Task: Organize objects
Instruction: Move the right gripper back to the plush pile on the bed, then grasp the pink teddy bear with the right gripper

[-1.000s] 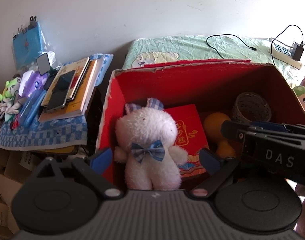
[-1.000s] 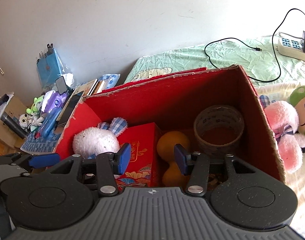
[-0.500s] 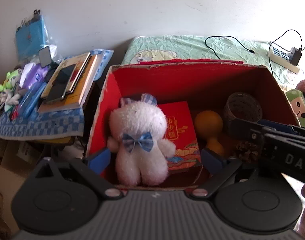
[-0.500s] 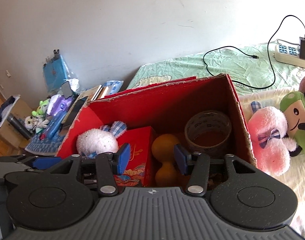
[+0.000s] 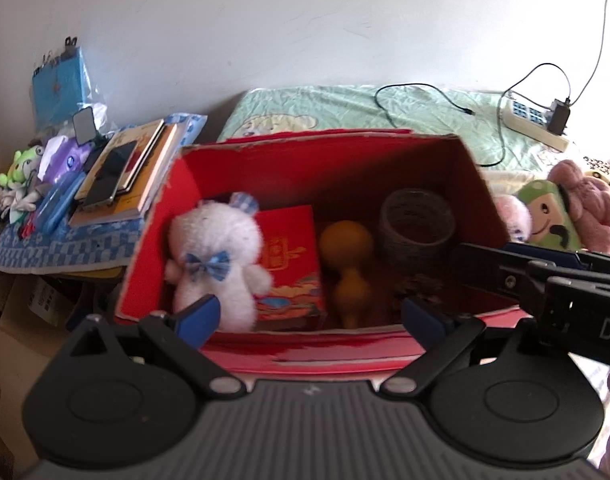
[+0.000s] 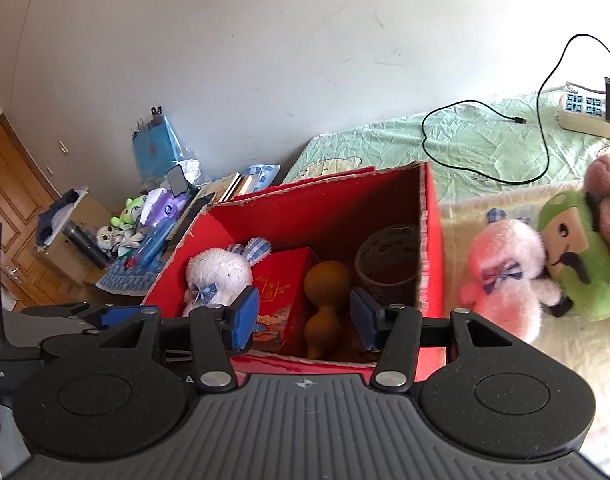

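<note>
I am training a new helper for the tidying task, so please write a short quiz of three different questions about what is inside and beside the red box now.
1. True or false: the white plush rabbit lies inside the red cardboard box.
2. Which thing in the box is nearest its right wall? A) the tape roll B) the red gift box C) the orange gourd
3. Fill in: on the bed right of the box, the pink plush rabbit lies beside a ____ plush toy.

Key: 1 true; 2 A; 3 green.
</note>
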`<state>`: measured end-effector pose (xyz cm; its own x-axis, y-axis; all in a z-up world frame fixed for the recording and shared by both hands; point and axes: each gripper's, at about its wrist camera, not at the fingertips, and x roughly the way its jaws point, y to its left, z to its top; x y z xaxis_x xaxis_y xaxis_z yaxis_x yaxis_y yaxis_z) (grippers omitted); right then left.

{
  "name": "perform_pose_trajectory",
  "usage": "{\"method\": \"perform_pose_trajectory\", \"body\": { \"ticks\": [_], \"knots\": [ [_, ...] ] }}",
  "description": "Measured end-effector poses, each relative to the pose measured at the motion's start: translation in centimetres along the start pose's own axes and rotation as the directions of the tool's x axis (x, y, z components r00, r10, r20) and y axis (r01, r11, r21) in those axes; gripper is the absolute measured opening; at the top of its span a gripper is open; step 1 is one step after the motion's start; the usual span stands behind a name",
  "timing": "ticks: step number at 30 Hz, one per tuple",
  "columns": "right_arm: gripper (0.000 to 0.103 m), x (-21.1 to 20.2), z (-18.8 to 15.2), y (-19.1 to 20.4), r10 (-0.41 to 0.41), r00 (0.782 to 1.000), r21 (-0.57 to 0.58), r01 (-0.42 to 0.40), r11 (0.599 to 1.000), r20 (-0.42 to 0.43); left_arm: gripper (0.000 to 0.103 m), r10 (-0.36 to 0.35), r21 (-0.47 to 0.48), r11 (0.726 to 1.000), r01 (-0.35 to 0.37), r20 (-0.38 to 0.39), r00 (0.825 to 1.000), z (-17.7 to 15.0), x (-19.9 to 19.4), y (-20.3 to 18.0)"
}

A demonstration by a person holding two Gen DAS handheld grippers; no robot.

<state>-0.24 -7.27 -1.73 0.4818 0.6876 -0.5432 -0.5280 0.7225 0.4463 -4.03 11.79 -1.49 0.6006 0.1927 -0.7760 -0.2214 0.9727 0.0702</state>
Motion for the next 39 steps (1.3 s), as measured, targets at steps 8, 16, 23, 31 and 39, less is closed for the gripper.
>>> {"method": "perform_pose_trajectory", "body": {
  "ticks": [8, 16, 23, 31, 39],
  "knots": [
    [0.054, -3.8, -0.3, -4.6, 0.026, 1.0, 0.05, -0.027, 0.998, 0.011, 0.098, -0.039, 0.028, 0.999, 0.039, 0.008, 0.999, -0.2, -1.1, -5.5],
    [0.053, -7.8, -0.9, -10.9, -0.03, 0.999, 0.129, 0.026, 0.991, 0.034, 0.098, -0.146, 0.103, 0.984, 0.144, 0.012, 0.989, 0.0, -1.1, -13.0],
    [0.052, -11.4, -1.2, -16.6, -0.116, 0.99, 0.228, 0.096, 0.969, 0.08, 0.1, -0.346, 0.121, 0.931, 0.346, -0.015, 0.938, 0.7, 0.7, -18.7],
    [0.045, -13.8, -1.0, -22.6, -0.194, 0.974, 0.327, 0.147, 0.933, 0.116, 0.102, -0.47, 0.107, 0.872, 0.477, -0.088, 0.878, 2.4, 3.8, -24.2],
    [0.038, -12.4, 1.3, -27.2, -0.161, 0.979, 0.388, 0.101, 0.916, 0.125, 0.102, -0.464, 0.064, 0.879, 0.472, -0.109, 0.879, 4.9, 7.0, -27.1]
  ]
}}
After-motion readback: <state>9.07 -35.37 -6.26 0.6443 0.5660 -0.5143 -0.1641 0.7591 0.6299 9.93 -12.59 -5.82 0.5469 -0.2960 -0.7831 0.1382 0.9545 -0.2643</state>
